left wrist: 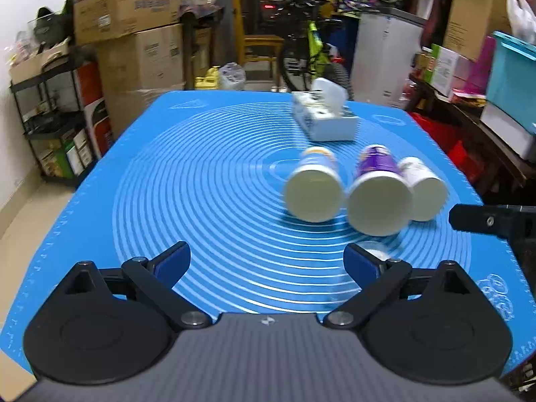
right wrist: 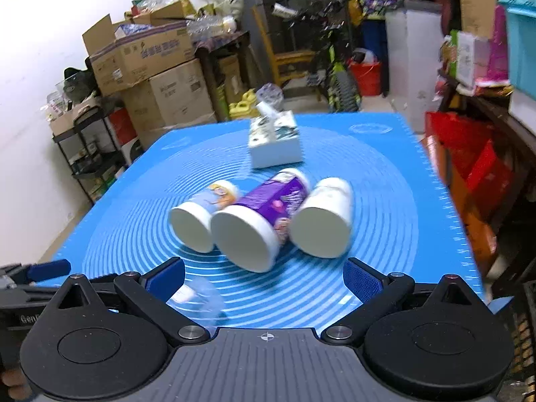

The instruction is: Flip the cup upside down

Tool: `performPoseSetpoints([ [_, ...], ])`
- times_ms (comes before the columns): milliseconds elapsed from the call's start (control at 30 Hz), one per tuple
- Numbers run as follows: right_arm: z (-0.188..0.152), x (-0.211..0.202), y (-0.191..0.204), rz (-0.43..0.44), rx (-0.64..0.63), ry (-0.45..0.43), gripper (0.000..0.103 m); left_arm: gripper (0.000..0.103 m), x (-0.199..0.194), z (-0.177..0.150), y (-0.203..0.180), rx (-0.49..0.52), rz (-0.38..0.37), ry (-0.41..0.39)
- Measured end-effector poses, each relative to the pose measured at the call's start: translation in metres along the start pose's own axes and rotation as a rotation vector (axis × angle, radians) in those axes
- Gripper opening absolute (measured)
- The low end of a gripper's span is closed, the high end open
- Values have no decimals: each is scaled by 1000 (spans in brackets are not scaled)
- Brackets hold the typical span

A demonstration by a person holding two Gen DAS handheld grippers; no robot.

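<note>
Three paper cups lie on their sides on the blue mat (left wrist: pixel 207 181), mouths toward me: a light blue cartoon cup (left wrist: pixel 315 189) (right wrist: pixel 201 216), a purple cup (left wrist: pixel 378 196) (right wrist: pixel 258 224) in the middle and a white cup (left wrist: pixel 423 187) (right wrist: pixel 323 219) on the right. A small clear cup (left wrist: pixel 375 246) (right wrist: pixel 201 296) sits near the front, blurred. My left gripper (left wrist: pixel 268 268) is open and empty, in front of the cups and to their left. My right gripper (right wrist: pixel 264 278) is open and empty, just in front of the purple cup. The right gripper's finger shows in the left view (left wrist: pixel 485 221).
A white tissue box (left wrist: pixel 323 117) (right wrist: pixel 274 140) stands behind the cups. Beyond the mat (right wrist: pixel 385 174) are stacked cardboard boxes (left wrist: pixel 134 33), a black shelf rack (left wrist: pixel 50 127), a bicycle (left wrist: pixel 311 57) and cluttered shelves on the right (left wrist: pixel 485 83).
</note>
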State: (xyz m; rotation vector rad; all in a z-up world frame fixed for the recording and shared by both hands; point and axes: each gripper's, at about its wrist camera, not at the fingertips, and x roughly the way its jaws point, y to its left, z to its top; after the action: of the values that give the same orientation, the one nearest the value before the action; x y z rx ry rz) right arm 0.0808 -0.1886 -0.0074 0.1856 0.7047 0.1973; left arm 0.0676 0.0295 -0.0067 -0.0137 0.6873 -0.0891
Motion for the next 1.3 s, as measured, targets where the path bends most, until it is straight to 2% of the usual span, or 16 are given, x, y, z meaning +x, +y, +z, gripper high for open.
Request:
performPoseSetpoints([
  [233,13,45,22,66,59,156,92,97,11,-6,28,-25,71,-13],
  [567,0,97,28,121,242,389,76,97,14,-13,36,-16,74,-21],
  [633,-4,101,29,140,254,410,75,97,15,-13,38,-22,72,-18],
  [700,-6,101,32,162,259,417,66,97,15,-15,41,-32,69,-13],
  [733,-7,100,33,168,263,418,65,97,15,-16,42,-39,67,-11],
  [933,-10,92,38,170,245,380,62,97,16,-19,43,-51,61,-1],
  [1100,-5,81,30,166,234,260,61,97,15,-19,44,-66,49,1],
  [1200,-9,74,40,66,78,136,61,97,14,-19,43,-69,47,-6],
  [1300,-23,66,59,-26,-168,-4,61,97,13,-20,41,-69,50,-15],
])
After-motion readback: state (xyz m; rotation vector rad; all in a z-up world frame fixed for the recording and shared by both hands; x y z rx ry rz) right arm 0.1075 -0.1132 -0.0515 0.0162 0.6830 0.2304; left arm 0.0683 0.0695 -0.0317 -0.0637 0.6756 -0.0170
